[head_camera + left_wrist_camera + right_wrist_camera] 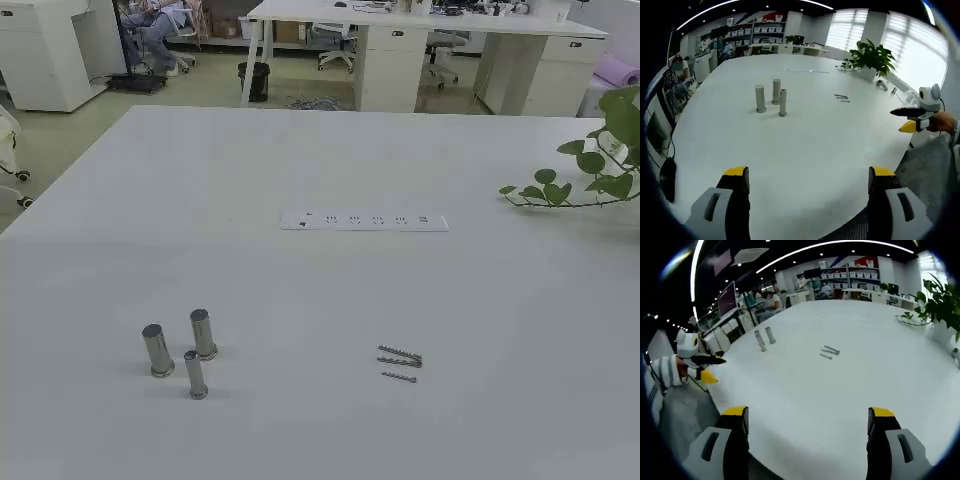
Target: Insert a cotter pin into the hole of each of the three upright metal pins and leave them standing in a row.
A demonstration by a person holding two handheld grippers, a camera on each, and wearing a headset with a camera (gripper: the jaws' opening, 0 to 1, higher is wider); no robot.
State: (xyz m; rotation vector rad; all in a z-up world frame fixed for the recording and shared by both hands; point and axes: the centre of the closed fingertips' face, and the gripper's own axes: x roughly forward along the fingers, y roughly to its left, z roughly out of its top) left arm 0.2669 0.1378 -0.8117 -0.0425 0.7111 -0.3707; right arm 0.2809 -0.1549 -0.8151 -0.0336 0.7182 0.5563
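Observation:
Three upright metal pins stand in a tight cluster on the white table, left of centre; they also appear as metal pins and metal pins. Three small cotter pins lie flat to their right, and are seen as cotter pins and cotter pins. My left gripper is open with nothing between its jaws, held near the table's front edge. My right gripper is likewise open with nothing in it. Each sits well short of the parts.
A white power strip lies across the table's middle. A leafy plant overhangs the right edge. Desks, chairs and a seated person fill the room beyond. The right gripper shows at the side of the left gripper view.

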